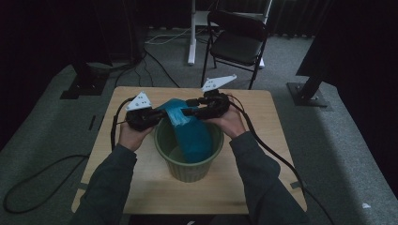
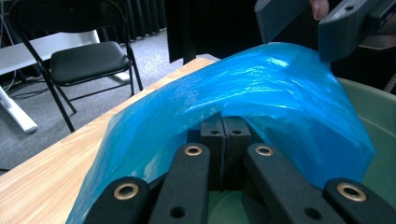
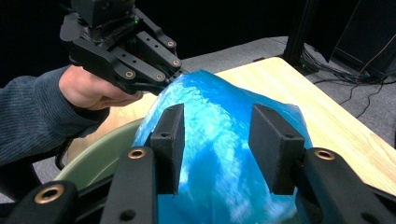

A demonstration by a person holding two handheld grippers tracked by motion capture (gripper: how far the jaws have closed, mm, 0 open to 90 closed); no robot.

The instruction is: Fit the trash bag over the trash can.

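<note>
A blue plastic bag (image 1: 190, 131) hangs partly inside a round green bin (image 1: 187, 164) at the middle of the wooden table (image 1: 263, 140). My left gripper (image 1: 157, 115) is shut on the bag's upper edge at the bin's left rim. In the left gripper view the two pads (image 2: 212, 133) meet with the blue film (image 2: 261, 88) pinched between them. My right gripper (image 3: 215, 140) is open, its jaws standing apart over the bag's raised fold (image 3: 215, 98) without pressing it. The left gripper (image 3: 175, 77) faces it across the bag.
A black folding chair (image 1: 237, 40) stands beyond the table's far edge, next to a white stand leg (image 1: 191, 33). Cables trail from both grippers over the table and down onto the grey carpet. The bin's rim (image 3: 102, 154) curves below the bag.
</note>
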